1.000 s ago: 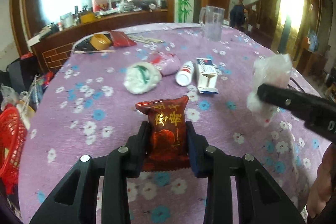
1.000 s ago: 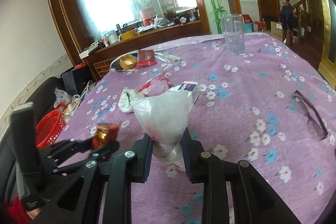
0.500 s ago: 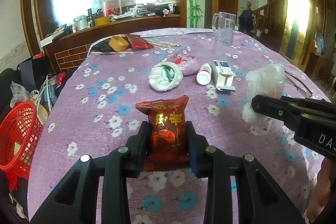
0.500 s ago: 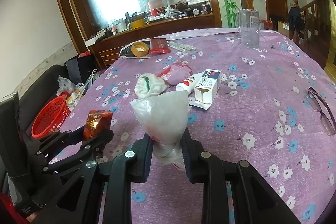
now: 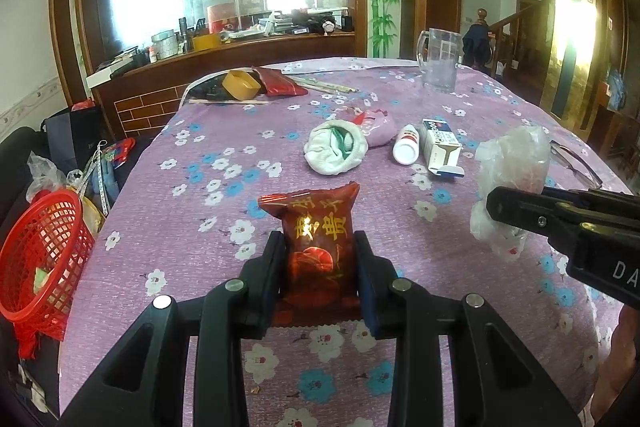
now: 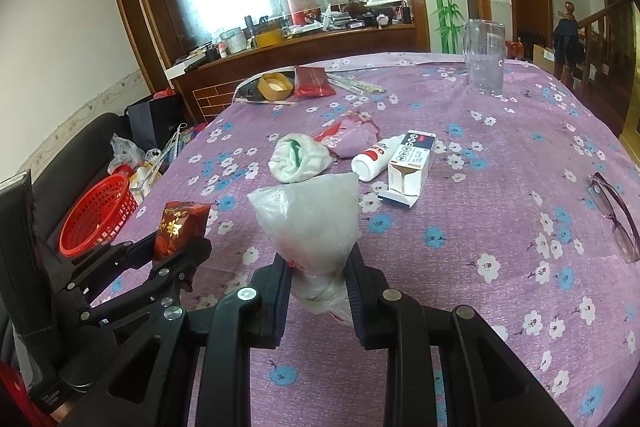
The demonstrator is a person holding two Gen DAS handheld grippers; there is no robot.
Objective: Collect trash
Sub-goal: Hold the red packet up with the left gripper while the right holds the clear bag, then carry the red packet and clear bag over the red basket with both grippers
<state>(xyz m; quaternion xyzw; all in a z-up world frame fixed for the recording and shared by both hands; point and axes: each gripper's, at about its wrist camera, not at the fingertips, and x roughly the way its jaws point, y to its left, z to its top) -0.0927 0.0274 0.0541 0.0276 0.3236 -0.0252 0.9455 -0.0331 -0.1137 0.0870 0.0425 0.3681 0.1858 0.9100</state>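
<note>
Red snack pkt (image 5: pixel 318 247) clamped in left gripper (image 5: pixel 318 269), plastic bag (image 6: pixel 310 227) in right gripper (image 6: pixel 316 279).

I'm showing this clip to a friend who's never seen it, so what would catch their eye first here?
Most likely the shiny red snack wrapper clamped in the left gripper above the flowery purple tablecloth, and the crumpled clear plastic bag pinched in the right gripper beside it. After that, the red basket off the table's left edge and the litter mid-table: a white wad, a small bottle, an open carton.
</note>
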